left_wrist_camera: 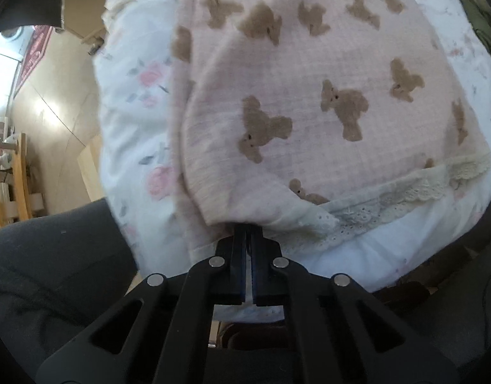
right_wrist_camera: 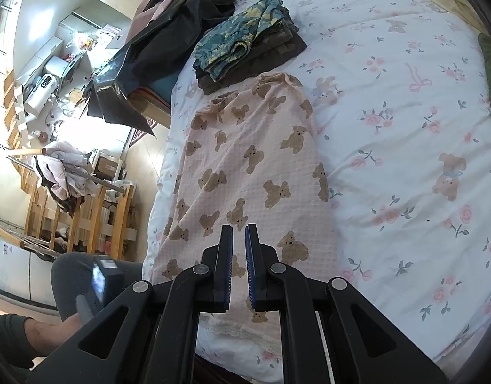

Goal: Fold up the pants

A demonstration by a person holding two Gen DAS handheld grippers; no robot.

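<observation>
The pants (right_wrist_camera: pixel 245 166) are pale pink with brown teddy bears and a cream lace hem (left_wrist_camera: pixel 389 195). They lie lengthwise on the flowered bed cover (right_wrist_camera: pixel 405 128), near its left edge. In the left wrist view the pants (left_wrist_camera: pixel 309 96) fill the frame. My left gripper (left_wrist_camera: pixel 248 228) points straight down, its jaws pressed together, with the tips hidden under the fabric edge beside the lace hem. My right gripper (right_wrist_camera: pixel 239 228) hovers over the lower part of the pants. Its blue-padded jaws stand a narrow gap apart with nothing between them.
A stack of folded dark and blue-patterned clothes (right_wrist_camera: pixel 245 48) lies on the bed beyond the pants. A black garment (right_wrist_camera: pixel 168 32) is heaped at the bed's far left corner. A wooden rack (right_wrist_camera: pixel 85 217) stands on the floor to the left. A person's grey-clad leg (left_wrist_camera: pixel 53 272) is at the bed edge.
</observation>
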